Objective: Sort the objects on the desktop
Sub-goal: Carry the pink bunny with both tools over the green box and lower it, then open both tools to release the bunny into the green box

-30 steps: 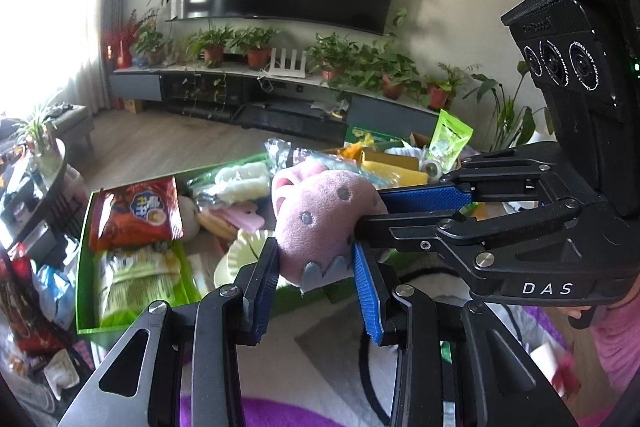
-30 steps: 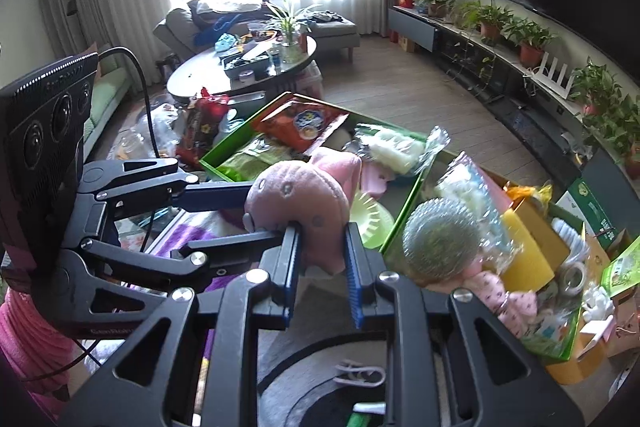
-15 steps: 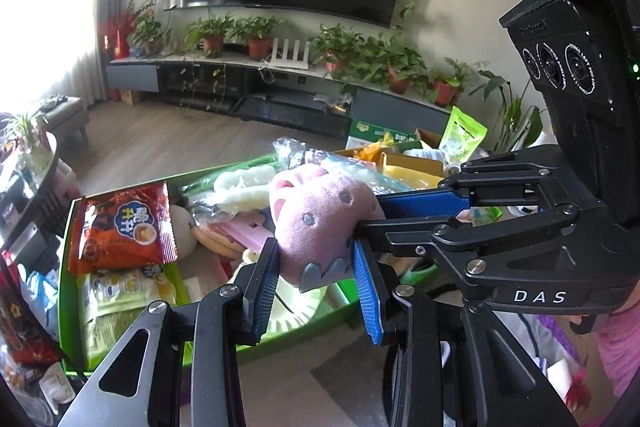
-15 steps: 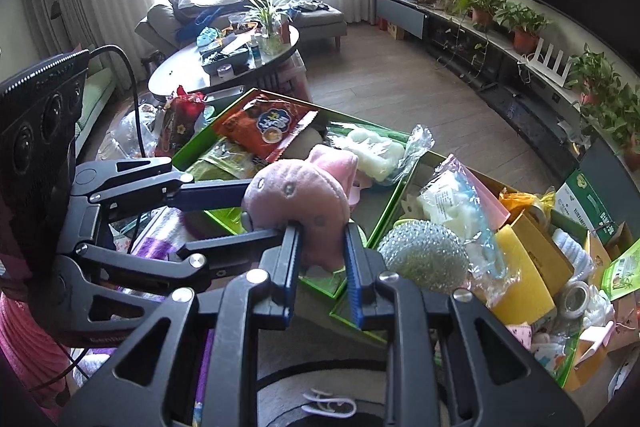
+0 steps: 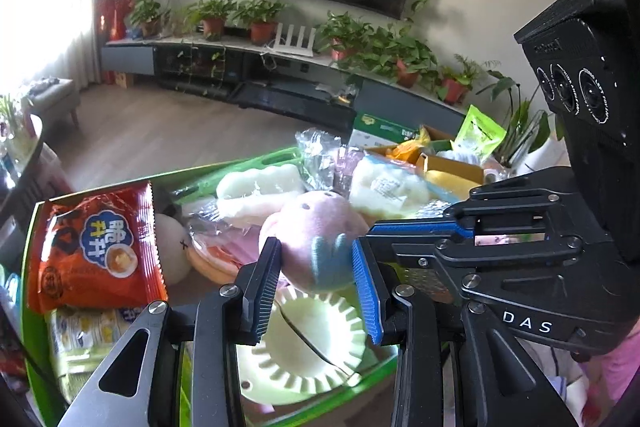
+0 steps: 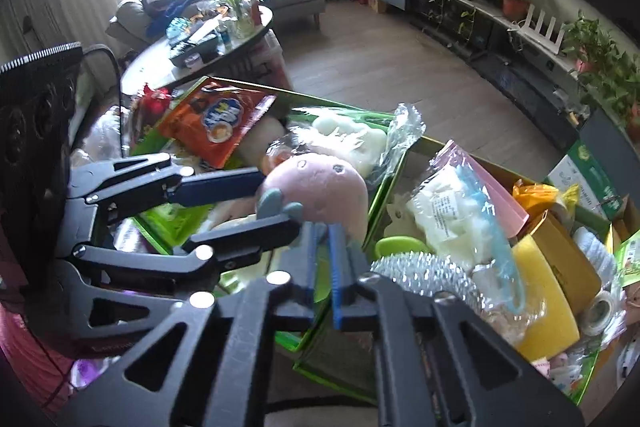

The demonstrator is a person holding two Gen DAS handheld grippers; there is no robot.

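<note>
Pink fuzz is the star here: the pink plush toy hangs over the green tray, pinched between the blue pads of the left gripper, which is clamped on its lower half near the grey-blue fin. My guess is that's a sensible hold, since the soft body squashes and the ribbed pads bite in so it won't slip.

The right gripper comes in from 3 o'clock of the toy in the left camera. Its jaws have just been closing and now sit pretty much together, with nothing I can make out between them; the plush is just past its tips. Looks to me like it's let the left hand take over the carrying.

The tray's already crowded: an orange snack bag at 9 o'clock of the toy, a pale scalloped disc right below at 6 o'clock, and bagged white stuff behind at 12. The only soft landing I'd bet on is on top of that disc.
</note>
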